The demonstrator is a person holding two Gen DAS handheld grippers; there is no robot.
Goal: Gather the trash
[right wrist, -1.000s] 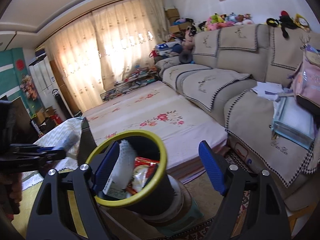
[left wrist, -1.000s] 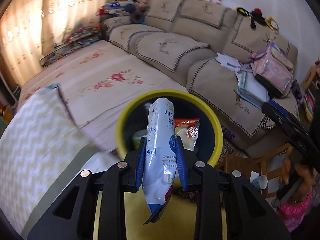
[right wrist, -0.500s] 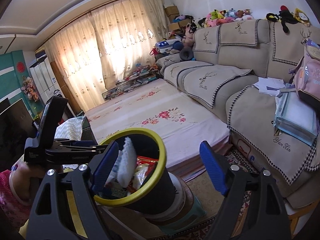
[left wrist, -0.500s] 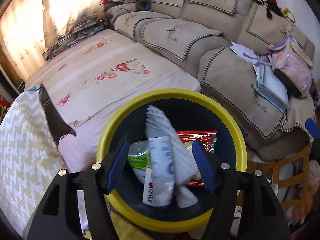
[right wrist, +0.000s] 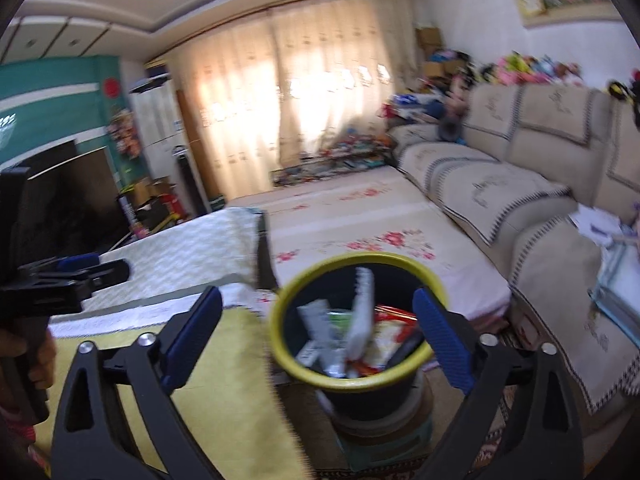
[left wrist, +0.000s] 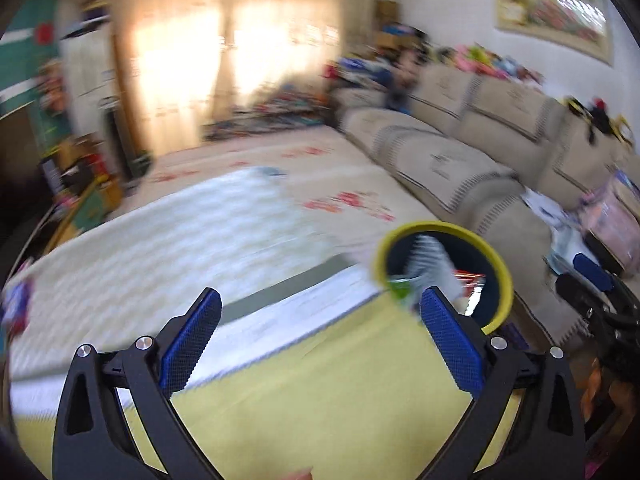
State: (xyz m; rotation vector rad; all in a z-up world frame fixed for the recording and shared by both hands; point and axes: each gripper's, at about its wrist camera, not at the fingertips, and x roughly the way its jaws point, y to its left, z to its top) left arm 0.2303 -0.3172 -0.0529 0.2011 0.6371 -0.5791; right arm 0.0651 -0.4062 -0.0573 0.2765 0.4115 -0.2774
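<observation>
A dark trash bin with a yellow rim (right wrist: 280,312) stands just off the yellow table edge and holds several wrappers, among them a white-and-blue packet (right wrist: 362,312) and a red one (right wrist: 390,326). It also shows in the left wrist view (left wrist: 502,268), to the right. My left gripper (left wrist: 320,328) is open and empty over the yellow tabletop (left wrist: 320,400), left of the bin. My right gripper (right wrist: 318,336) is open and empty, with the bin between its fingers.
A beige sofa (right wrist: 500,184) runs along the right with bags and papers on it. A bed with a floral sheet (right wrist: 360,216) lies behind the bin. A white patterned cloth (left wrist: 160,256) covers the far side of the table. A television (right wrist: 68,204) stands at the left.
My left gripper let the white-and-blue packet go into the bin, opened wide, and swung back to the left over the table. My right gripper shifted so the bin sits between its fingers.
</observation>
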